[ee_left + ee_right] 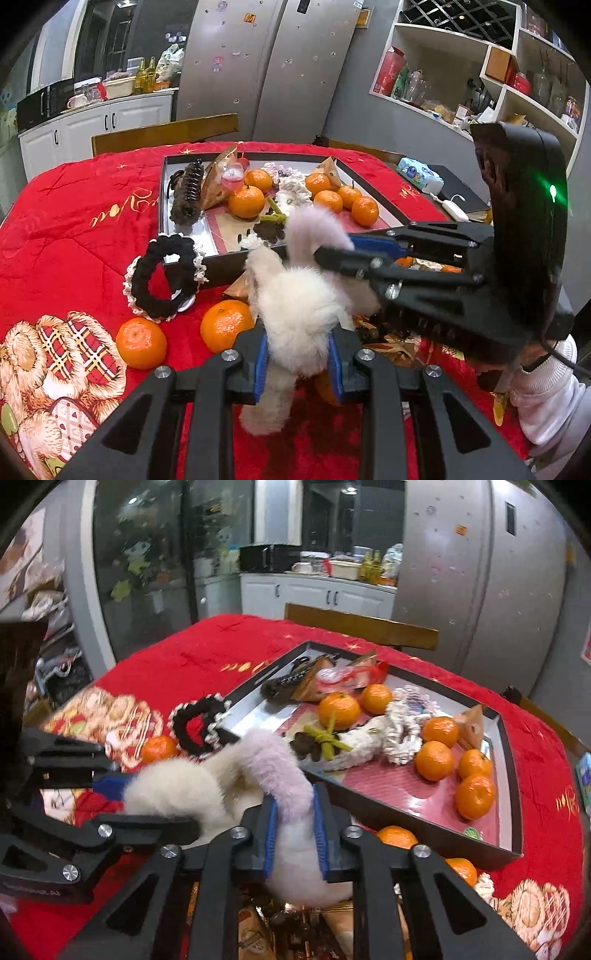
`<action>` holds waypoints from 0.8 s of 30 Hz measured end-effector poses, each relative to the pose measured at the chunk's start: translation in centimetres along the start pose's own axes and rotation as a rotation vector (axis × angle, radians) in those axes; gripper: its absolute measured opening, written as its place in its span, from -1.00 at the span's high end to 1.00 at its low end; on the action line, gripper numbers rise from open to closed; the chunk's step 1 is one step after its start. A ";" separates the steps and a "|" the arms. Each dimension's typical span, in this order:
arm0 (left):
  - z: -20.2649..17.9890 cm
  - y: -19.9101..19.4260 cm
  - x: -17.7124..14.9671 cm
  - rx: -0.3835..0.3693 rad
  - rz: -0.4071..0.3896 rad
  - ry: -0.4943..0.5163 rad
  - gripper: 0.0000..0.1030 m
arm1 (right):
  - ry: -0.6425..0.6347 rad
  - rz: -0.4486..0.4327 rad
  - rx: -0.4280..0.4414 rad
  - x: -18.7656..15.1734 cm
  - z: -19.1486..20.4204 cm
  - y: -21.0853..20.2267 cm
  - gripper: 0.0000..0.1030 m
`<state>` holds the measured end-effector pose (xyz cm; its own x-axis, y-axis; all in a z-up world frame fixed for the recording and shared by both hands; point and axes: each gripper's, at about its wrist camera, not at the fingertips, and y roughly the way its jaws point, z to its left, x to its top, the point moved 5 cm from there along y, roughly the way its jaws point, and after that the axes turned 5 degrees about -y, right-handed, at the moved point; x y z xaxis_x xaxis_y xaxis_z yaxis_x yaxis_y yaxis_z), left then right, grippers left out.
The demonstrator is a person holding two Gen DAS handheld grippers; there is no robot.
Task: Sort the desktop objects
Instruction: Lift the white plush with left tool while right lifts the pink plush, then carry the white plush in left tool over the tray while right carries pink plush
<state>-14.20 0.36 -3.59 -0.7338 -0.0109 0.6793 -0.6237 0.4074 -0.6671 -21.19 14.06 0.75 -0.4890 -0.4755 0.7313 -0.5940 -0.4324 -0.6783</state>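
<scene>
Both grippers pinch the same fluffy white-and-pink fur loop (299, 295); left gripper (299, 363) on its white end, right gripper (297, 834) on the pinkish end; it hangs over the red quilted worktop (74, 221), just beside the black shallow tray (164, 192) of oranges.

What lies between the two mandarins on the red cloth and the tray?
In the left wrist view, a black scrunchie lies between the mandarins and the tray, leaning on its near corner.
</scene>
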 end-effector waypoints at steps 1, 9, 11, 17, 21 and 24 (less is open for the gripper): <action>-0.1 -0.1 0.1 -0.006 -0.003 -0.003 0.46 | 0.013 -0.008 0.002 0.1 -0.3 -0.3 0.76; -0.3 -1.4 1.0 -0.008 -0.043 -0.014 0.46 | 0.076 -0.073 0.028 1.6 -1.0 -3.4 0.79; -0.4 -2.0 1.4 -0.003 -0.056 -0.015 0.46 | 0.080 -0.088 0.026 2.1 -1.0 -4.2 0.79; -0.9 -3.7 2.5 0.007 -0.093 -0.009 0.46 | 0.088 -0.137 0.020 3.4 -1.0 -7.1 0.79; -1.3 -5.3 3.7 0.016 -0.126 0.009 0.46 | 0.079 -0.172 -0.002 4.3 -1.1 -9.1 0.79; -2.1 -6.4 4.7 0.016 -0.154 0.036 0.46 | 0.085 -0.195 -0.006 5.0 -1.4 -10.5 0.79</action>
<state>-13.10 -0.41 4.46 -0.6194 -0.0394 0.7841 -0.7324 0.3888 -0.5590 -18.28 17.35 11.63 -0.4161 -0.3168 0.8523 -0.6867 -0.5050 -0.5229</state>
